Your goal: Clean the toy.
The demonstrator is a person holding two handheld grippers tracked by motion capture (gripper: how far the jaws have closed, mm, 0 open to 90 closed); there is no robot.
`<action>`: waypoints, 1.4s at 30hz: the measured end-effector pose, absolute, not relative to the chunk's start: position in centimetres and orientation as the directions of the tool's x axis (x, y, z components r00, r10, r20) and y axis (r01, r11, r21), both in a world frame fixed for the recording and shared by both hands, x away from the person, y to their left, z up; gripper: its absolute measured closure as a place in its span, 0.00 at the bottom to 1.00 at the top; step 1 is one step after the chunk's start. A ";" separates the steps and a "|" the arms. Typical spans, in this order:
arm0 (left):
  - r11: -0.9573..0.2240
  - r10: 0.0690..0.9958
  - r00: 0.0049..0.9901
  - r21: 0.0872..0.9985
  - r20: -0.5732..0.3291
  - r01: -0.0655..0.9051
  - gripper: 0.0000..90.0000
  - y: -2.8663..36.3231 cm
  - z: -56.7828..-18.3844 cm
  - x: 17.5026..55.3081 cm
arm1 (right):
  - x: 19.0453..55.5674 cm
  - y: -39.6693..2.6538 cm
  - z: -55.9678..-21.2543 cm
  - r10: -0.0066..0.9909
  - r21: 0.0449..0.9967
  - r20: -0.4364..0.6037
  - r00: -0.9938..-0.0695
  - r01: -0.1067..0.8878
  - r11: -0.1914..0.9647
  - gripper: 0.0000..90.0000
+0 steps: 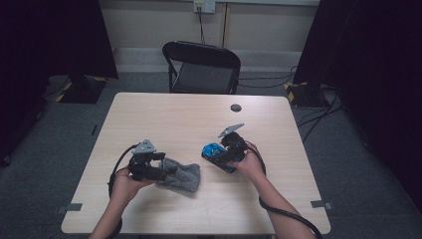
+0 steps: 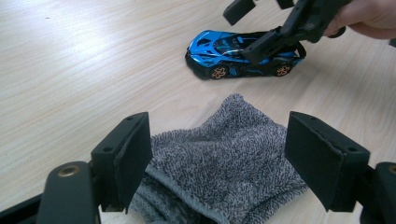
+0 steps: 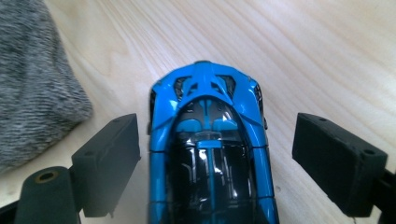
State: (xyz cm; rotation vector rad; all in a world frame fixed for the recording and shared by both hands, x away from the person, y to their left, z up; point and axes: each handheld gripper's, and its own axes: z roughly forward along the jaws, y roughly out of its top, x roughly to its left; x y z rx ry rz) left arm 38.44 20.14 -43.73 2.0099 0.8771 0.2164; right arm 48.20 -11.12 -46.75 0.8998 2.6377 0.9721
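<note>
Black jaws of the right gripper (image 3: 215,163) stand released either side of the blue toy car (image 3: 210,154), its long axis pointing to twelve o'clock. At nine o'clock on the surface (image 1: 189,114), the left gripper (image 2: 217,158) straddles the grey cloth (image 2: 224,163), unclenched.

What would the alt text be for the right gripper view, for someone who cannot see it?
A shiny blue and black toy sports car sits on a pale wooden table between the right gripper's two open black jaws, which stand clear of its sides. A fuzzy grey knitted sock lies at the left edge.
</note>
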 end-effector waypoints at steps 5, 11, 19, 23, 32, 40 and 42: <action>-0.344 0.656 0.733 0.795 -0.176 0.499 0.25 20.2 -43.9 38.4 | 48.9 -10.8 -47.7 0.594 0.628 0.065 -0.802 0.495 0.600 0.17; -0.350 0.654 0.735 0.791 -0.177 0.502 0.25 20.1 -44.1 38.5 | 48.7 -10.6 -48.5 0.576 0.597 0.051 -0.816 0.487 0.637 0.17; -0.353 0.653 0.737 0.791 -0.174 0.500 0.26 19.9 -44.2 38.6 | 48.5 -11.0 -48.9 0.569 0.593 0.020 -0.822 0.468 0.655 0.19; -0.362 0.644 0.745 0.790 -0.172 0.495 0.26 19.7 -44.3 38.7 | 48.1 -11.1 -49.0 0.565 0.599 0.008 -0.825 0.456 0.658 0.21; -0.410 0.621 0.772 0.782 -0.138 0.470 0.26 19.1 -44.3 38.8 | 47.9 -10.9 -48.7 0.583 0.591 0.011 -0.812 0.476 0.652 0.29; -0.410 0.620 0.772 0.781 -0.139 0.470 0.26 18.9 -44.5 38.9 | 47.8 -11.0 -48.6 0.615 0.587 0.033 -0.788 0.514 0.625 0.29; -0.409 0.622 0.771 0.781 -0.141 0.473 0.26 18.9 -44.5 38.9 | 47.8 -11.2 -48.6 0.617 0.586 0.033 -0.787 0.515 0.625 0.29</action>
